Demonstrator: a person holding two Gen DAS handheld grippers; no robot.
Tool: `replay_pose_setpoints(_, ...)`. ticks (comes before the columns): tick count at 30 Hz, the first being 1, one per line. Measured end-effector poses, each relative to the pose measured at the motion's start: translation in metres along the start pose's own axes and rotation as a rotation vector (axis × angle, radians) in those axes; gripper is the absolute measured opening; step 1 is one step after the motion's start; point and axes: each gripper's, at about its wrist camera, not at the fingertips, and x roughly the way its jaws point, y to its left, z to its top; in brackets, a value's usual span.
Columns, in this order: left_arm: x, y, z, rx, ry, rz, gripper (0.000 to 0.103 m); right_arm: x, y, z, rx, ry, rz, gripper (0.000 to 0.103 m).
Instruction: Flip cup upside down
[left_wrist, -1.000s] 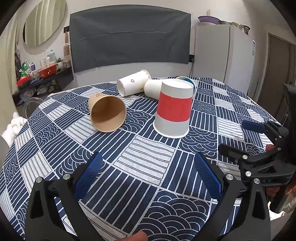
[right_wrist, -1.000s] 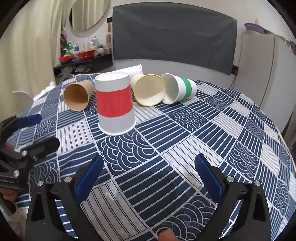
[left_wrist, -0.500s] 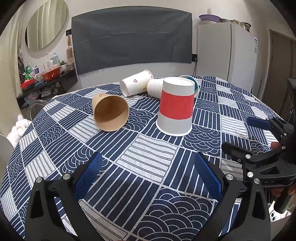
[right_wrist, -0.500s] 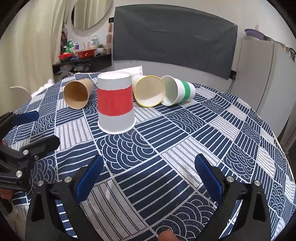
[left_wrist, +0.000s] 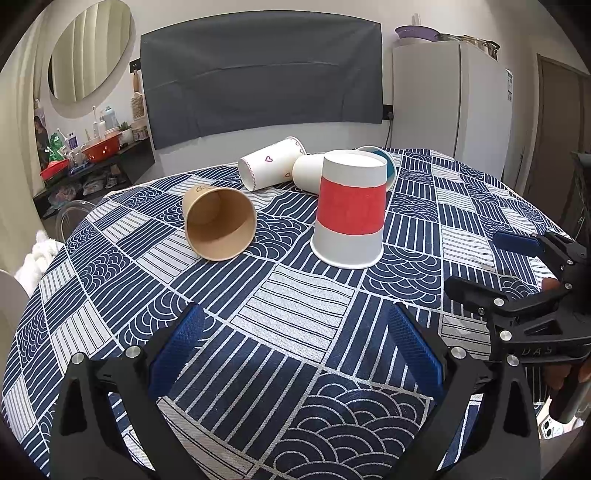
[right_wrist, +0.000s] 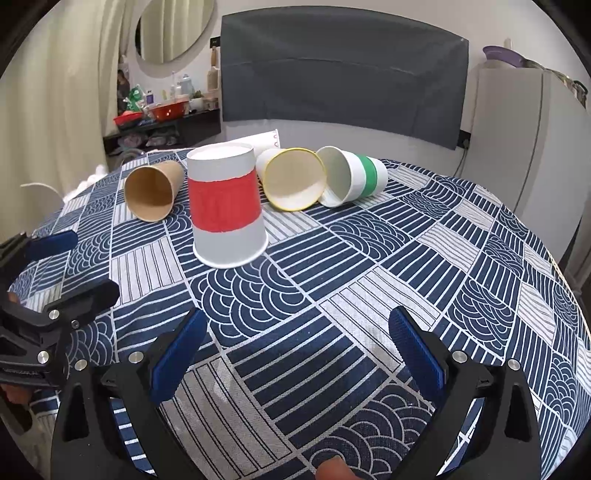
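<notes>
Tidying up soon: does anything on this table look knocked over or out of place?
Four cups lie tipped on their sides: brown cup, yellow-rimmed cup, green-banded cup, heart-print cup. Only the red-banded cup stands, mouth down. No spills visible.

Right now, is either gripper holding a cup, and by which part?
Nothing is held. The left gripper and right gripper are both open, short of the red-banded cup.

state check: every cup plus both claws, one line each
red-banded cup: upside down, rim on the tablecloth
brown cup: on its side, mouth toward the cameras
yellow-rimmed cup: on its side, mouth toward the cameras
green-banded cup: on its side
heart-print cup: on its side
left claw: open, holding nothing
right claw: open, holding nothing
</notes>
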Motion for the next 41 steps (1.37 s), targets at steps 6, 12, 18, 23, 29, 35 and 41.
replay_pose_setpoints(6, 0.0016, -0.0001, 0.0002, 0.001, 0.006, -0.003, 0.097, -0.0005, 0.0004, -0.0007, 0.0, -0.003, -0.011, 0.095)
replay_pose_setpoints(12, 0.0016, -0.0004, -0.0001, 0.0, 0.006, -0.004, 0.097, -0.0013, 0.0008, -0.0009, 0.0, -0.007, -0.012, 0.095)
replay_pose_setpoints(18, 0.002, -0.0005, -0.0005, -0.001, 0.009, -0.005, 0.097, -0.0026, 0.0031, -0.0012, -0.012, -0.012, -0.014, 0.095)
replay_pose_setpoints(23, 0.0024, -0.0009, -0.0005, 0.002, 0.011, -0.002, 0.097, -0.0024, 0.0028, -0.0012, -0.012, -0.011, -0.013, 0.095)
replay_pose_setpoints(29, 0.0029, 0.0002, -0.0008, -0.007, 0.015, 0.001, 0.097, -0.002, 0.0028, -0.001, -0.012, -0.011, -0.01, 0.095)
replay_pose_setpoints(35, 0.0053, 0.001, -0.0006, -0.009, 0.029, 0.006, 0.097, -0.0021, 0.0026, -0.001, -0.011, -0.011, -0.01, 0.095)
replay_pose_setpoints(41, 0.0037, -0.0016, -0.0011, 0.005, 0.024, 0.013, 0.097, -0.0021, 0.0022, -0.0013, -0.005, -0.009, -0.008, 0.095)
